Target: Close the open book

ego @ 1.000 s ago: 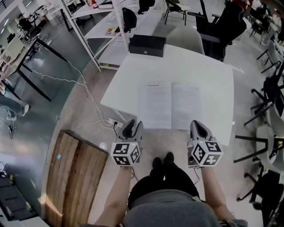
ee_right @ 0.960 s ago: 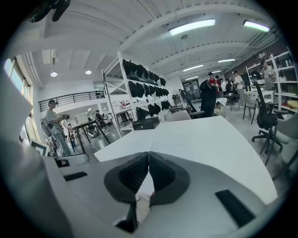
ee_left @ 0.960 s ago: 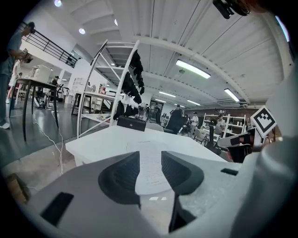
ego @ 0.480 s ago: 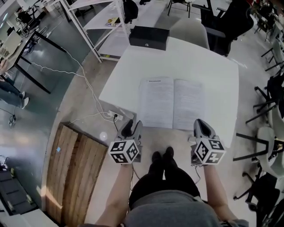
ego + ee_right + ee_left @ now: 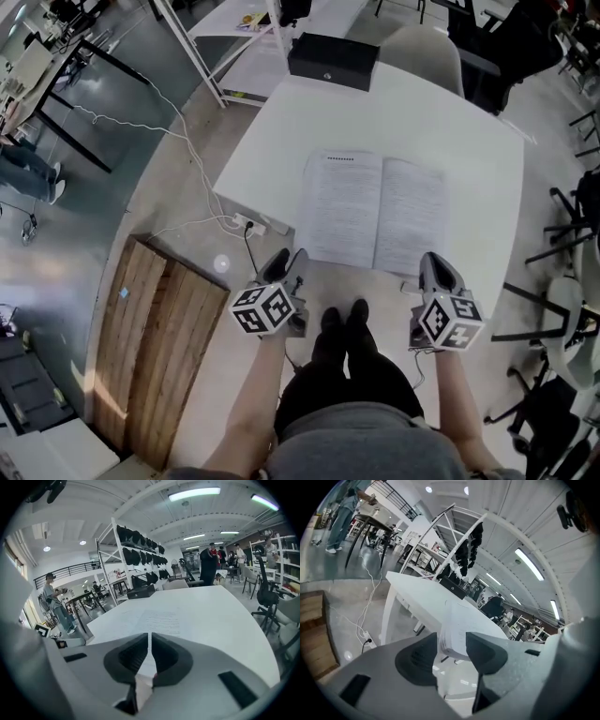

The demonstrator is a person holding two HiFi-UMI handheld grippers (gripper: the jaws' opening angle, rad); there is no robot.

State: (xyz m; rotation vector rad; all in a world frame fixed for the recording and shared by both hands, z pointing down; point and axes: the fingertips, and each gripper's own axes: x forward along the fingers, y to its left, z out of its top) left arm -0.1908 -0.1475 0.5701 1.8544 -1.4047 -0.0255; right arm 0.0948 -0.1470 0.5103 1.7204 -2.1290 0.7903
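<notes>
A white paperback book (image 5: 375,211) lies open and flat on a white square table (image 5: 422,122), pages of small print facing up. Its spine runs from the table's near edge towards the far edge. The book's lower margin sits right at the near edge, about midway along it, and in the left gripper view the near-left corner of the book (image 5: 457,620) appears to jut a little past that edge.

The left gripper (image 5: 286,265) hangs just off the near edge, close to that corner. Its grey jaws have just been opening and stand wide apart. The left gripper (image 5: 452,641) looks through the gap at the stacked page edges of the corner, which lie beyond the pads and do not touch them.

The right gripper (image 5: 434,267) is at the near edge beside the book's near-right corner. Seen in the right gripper view, the right gripper (image 5: 150,644) has its jaws drawn together to a thin slit with nothing in it, and the printed page of the book (image 5: 154,616) spreads out ahead.

A flat black box (image 5: 333,61) sits at the table's far edge. Below the table's near-left corner, a white power strip (image 5: 248,225) with a trailing cable lies on the floor, next to a brown wooden plank panel (image 5: 159,347).
</notes>
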